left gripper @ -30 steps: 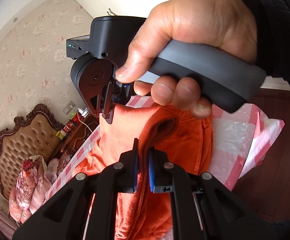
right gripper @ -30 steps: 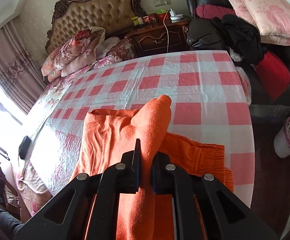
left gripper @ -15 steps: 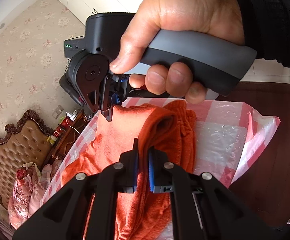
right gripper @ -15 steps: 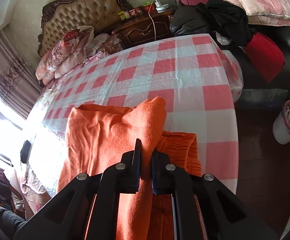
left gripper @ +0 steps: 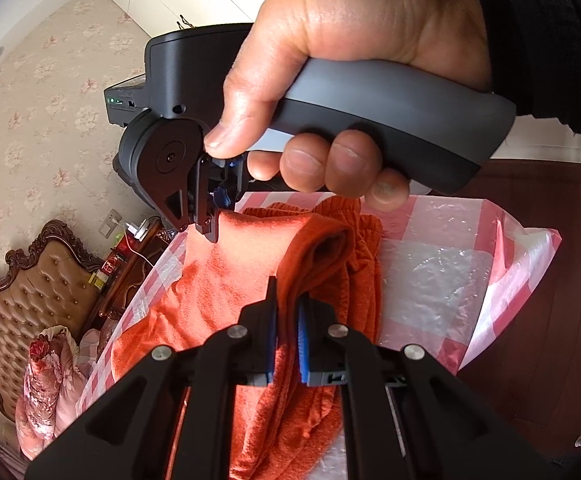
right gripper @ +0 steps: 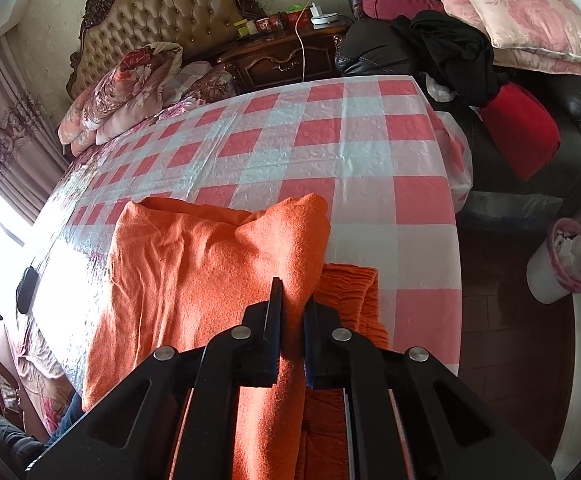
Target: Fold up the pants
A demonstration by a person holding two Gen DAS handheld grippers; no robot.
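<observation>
Left tongs (left gripper: 286, 316): clamped on a doubled fold of the orange pants (left gripper: 218, 280); cloth bunches between my pads.
Right tongs (right gripper: 292, 312): clamped on a raised corner of the same pants; in the left view they pinch the edge just ahead of my left pair, a hand (left gripper: 354, 92) around the handle.
Pants, place: draped over the checked table cover (right gripper: 330, 140), under and ahead of both pairs, near the table's close end.
Handling, my judgement: soft, fleecy, light, limp; sags wherever unsupported, unlikely to slip.
Hold point: thick folded edges and corners, as now.
Count: one pair of pants, two tongs, one cover.
</observation>
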